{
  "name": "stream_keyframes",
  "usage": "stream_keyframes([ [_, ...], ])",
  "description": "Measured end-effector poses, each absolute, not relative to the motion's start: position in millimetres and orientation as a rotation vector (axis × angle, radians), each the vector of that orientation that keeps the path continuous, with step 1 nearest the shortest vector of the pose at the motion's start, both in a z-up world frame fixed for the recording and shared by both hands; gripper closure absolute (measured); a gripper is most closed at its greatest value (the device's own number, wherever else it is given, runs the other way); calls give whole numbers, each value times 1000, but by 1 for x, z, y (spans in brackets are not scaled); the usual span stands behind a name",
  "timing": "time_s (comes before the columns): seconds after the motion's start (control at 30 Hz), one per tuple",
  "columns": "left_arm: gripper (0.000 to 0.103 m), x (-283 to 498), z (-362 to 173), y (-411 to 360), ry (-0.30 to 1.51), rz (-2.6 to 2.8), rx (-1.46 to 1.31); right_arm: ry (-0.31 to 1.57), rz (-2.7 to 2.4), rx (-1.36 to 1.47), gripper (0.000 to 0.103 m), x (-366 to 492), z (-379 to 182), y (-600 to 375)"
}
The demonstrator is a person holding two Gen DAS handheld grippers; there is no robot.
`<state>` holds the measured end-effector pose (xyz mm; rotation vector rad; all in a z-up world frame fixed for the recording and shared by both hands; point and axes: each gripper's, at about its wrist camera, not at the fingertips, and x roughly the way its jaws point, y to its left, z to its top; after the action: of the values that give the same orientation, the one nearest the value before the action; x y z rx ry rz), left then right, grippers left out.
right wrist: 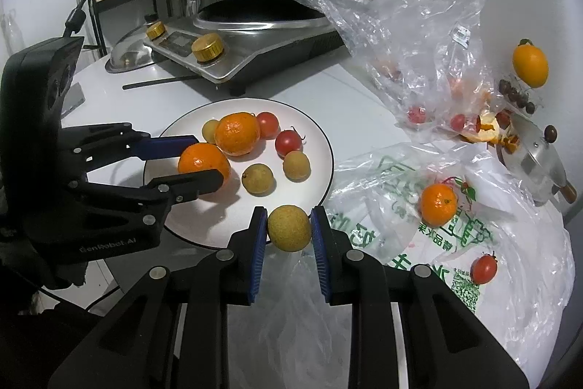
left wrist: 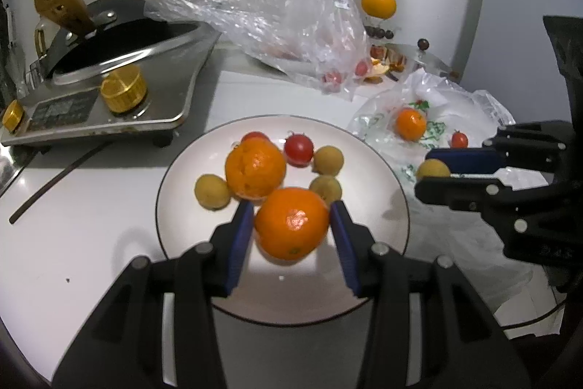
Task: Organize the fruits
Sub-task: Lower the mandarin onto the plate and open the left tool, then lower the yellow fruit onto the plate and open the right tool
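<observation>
Tangerine (left wrist: 291, 223) sits over near part of white plate (left wrist: 364, 265), ~6 o'clock of pile, round, no real long axis; stem dimple faces up twd camera. Bracketed by left gripper (left wrist: 291, 221), blue pads (left wrist: 242, 225) at both flanks; contact vs slight gap: cannot tell. Pitted tangerine (left wrist: 255, 168) at 11 o'clock, touching. Yellow-brown fruit (right wrist: 289, 227) pinched in right gripper (right wrist: 288, 230), pads snug on both sides, just off plate rim at 4 o'clock, above printed bag (right wrist: 455, 232). Small tangerine (right wrist: 438, 204) and cherry tomato (right wrist: 484, 268) lie on bag. Stove (left wrist: 120, 97) at 10 o'clock.
</observation>
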<state>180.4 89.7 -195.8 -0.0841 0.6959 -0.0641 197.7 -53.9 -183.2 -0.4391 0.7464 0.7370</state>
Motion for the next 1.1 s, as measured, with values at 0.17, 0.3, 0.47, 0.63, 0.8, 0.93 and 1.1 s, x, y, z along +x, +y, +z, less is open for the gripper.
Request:
stream_keyframes([
  [0.17, 58, 183, -197, 91, 693, -67, -86, 746, 738, -441, 76, 199, -183, -52],
  [0.3, 58, 183, -197, 92, 697, -70, -98, 748, 736, -441, 76, 199, -183, -52],
  [0.47, 57, 184, -196, 91, 704, -78, -95, 745, 733, -442, 76, 200, -182, -50],
  [0.63, 50, 178, -189, 91, 674, -100, -105, 746, 736, -444, 76, 200, -184, -48],
  [0.8, 50, 174, -182, 94, 652, -98, -112, 748, 746, -448, 76, 201, -185, -43],
  [0.93, 50, 171, -181, 101, 648, -84, -122, 751, 757, -455, 76, 201, -187, -37],
  [1.1, 50, 169, -185, 105, 656, -81, -131, 758, 762, -461, 76, 204, -190, -31],
])
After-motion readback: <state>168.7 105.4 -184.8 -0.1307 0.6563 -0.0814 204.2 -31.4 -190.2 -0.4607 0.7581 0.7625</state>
